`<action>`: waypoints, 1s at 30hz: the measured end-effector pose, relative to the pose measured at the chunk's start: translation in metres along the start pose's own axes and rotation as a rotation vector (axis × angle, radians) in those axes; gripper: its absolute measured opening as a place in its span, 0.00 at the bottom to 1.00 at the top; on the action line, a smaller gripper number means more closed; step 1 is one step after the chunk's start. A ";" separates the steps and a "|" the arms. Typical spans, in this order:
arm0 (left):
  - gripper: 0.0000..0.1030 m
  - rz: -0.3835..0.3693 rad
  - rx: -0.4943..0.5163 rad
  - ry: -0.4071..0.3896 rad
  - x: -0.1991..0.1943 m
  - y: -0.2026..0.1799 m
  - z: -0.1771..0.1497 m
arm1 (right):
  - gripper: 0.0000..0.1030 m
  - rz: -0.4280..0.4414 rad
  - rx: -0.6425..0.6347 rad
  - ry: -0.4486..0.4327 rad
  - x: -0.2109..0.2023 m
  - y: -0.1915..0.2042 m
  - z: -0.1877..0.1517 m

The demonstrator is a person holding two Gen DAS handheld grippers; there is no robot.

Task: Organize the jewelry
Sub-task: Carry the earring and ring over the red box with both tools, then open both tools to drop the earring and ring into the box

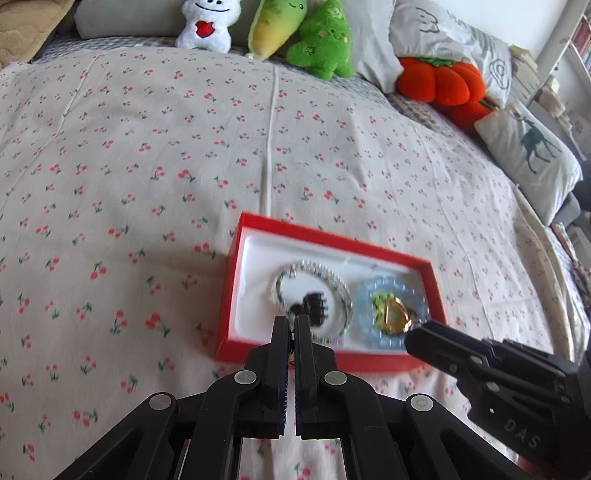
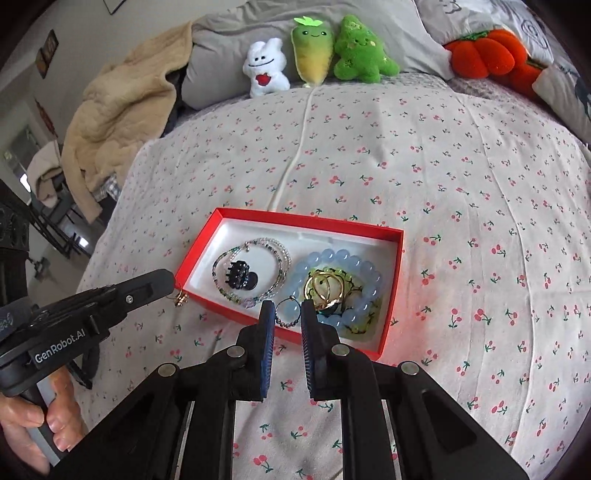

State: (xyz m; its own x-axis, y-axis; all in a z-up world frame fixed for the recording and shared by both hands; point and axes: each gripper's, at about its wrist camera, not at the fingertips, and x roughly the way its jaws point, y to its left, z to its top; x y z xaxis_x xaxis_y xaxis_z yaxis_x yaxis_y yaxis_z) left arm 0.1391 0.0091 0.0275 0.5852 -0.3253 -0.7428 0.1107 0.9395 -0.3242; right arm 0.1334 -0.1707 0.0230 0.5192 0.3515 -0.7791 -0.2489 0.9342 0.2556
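Observation:
A red box [image 1: 328,233] [image 2: 314,218] with a white lining lies on the cherry-print bed. Inside are a clear bead necklace [image 1: 334,282] [image 2: 275,245], a black hair claw [image 1: 314,308] [image 2: 240,277], a blue bead bracelet [image 1: 380,338] [image 2: 334,258] and gold hoops [image 1: 397,317] [image 2: 325,286]. My left gripper [image 1: 291,321] [image 2: 168,282] is shut on a small gold earring [image 1: 291,356] [image 2: 180,299] just outside the box's near left corner. My right gripper [image 2: 288,308] [image 1: 413,332] is open over the box's near edge, its fingers either side of a small beaded hoop [image 2: 288,314].
Plush toys [image 1: 266,26] [image 2: 314,55] and an orange pumpkin cushion [image 1: 443,83] [image 2: 487,55] line the far edge of the bed. Pillows [image 1: 532,151] lie at the right. A beige blanket [image 2: 118,110] hangs off the left side.

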 end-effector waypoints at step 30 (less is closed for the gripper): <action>0.72 0.144 0.048 0.029 -0.013 -0.011 -0.012 | 0.47 0.071 0.067 0.068 0.000 -0.021 0.002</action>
State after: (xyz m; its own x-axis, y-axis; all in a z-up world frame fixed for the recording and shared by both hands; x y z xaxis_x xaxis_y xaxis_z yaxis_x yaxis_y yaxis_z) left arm 0.1207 0.0021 0.0339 0.5747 -0.1892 -0.7962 0.0660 0.9805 -0.1853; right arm 0.1400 -0.1899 0.0184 0.4452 0.4138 -0.7941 -0.2265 0.9100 0.3472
